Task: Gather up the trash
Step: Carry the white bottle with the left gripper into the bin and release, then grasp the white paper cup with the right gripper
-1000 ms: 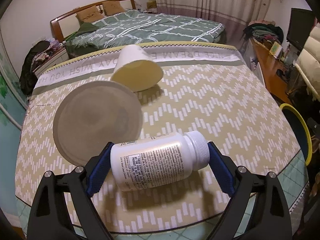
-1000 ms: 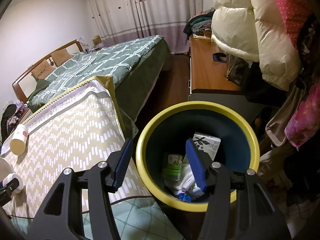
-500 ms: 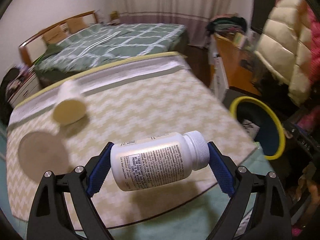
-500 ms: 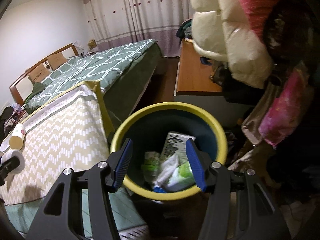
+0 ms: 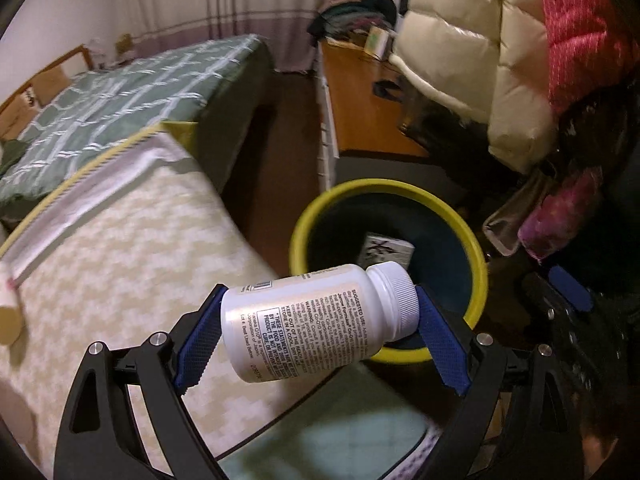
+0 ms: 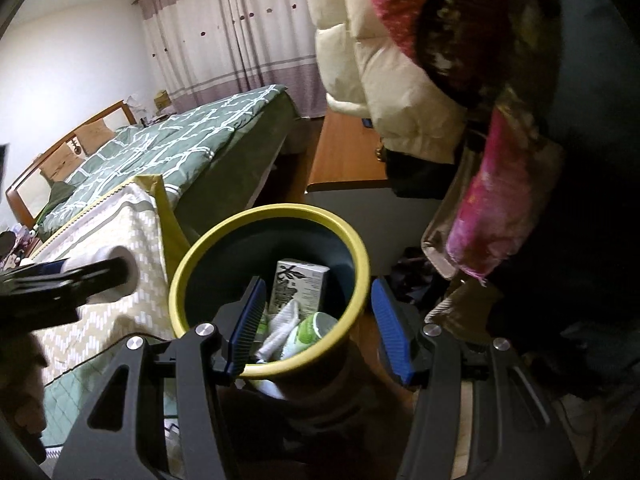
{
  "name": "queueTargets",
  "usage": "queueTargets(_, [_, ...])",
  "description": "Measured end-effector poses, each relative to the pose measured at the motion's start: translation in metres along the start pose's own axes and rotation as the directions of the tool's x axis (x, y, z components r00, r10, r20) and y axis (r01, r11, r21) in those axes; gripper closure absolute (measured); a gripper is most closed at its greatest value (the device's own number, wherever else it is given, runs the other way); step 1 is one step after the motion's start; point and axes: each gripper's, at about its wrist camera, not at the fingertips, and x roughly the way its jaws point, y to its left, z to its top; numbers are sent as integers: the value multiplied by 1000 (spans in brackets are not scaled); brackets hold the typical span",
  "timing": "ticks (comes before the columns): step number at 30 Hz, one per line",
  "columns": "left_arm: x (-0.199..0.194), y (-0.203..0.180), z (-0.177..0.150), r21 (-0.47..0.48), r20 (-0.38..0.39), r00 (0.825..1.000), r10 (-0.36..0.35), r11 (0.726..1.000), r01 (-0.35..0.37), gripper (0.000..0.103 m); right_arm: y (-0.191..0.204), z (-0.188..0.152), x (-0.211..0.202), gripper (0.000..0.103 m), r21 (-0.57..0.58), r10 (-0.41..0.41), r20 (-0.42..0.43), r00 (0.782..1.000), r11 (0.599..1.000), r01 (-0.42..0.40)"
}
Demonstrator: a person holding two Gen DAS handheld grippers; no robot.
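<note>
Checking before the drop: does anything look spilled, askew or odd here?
No spills. The white bottle lies sideways in the left hand-held gripper, cap on. A paper cup lies tipped on the bed cover.

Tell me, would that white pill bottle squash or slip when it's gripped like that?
Probably neither. The white pill bottle keeps its round shape while clamped end to end in the left gripper, so it looks stiff. Its glossy wall seems slippery, though the textured blue pads likely help. Set down sideways, it would probably roll.

bottle [image 5: 320,320] lengthwise in left tool [image 5: 318,334], seemingly over bin [image 5: 476,264] right of table [image 5: 120,264].
</note>
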Motion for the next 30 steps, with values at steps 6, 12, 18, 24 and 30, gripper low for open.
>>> queueTargets(6, [31, -25, 16, 25, -26, 999, -21, 999, 22, 13, -11, -2, 3, 50, 21, -10, -7, 1000, 1000, 11])
queueTargets(12, [24, -18, 21, -18, 1, 999, -39, 999, 39, 6, -10, -5, 6, 50, 21, -7, -21, 1000, 1000, 8])
queueTargets(18, [-44, 15, -2, -63, 117, 993, -17, 998, 25, 5, 10, -7, 8, 50, -7, 22, -26, 999, 1000, -22])
queueTargets(24, [-124, 68, -55, -150, 229, 970, 80, 988, -46, 5, 42, -10, 8, 50, -54, 75, -36, 997, 996, -77])
queueTargets(30, [-194, 132, -118, -298, 271, 931, 245, 941, -160, 5, 93, -18, 9, 50, -123, 166, -74, 983, 977, -174])
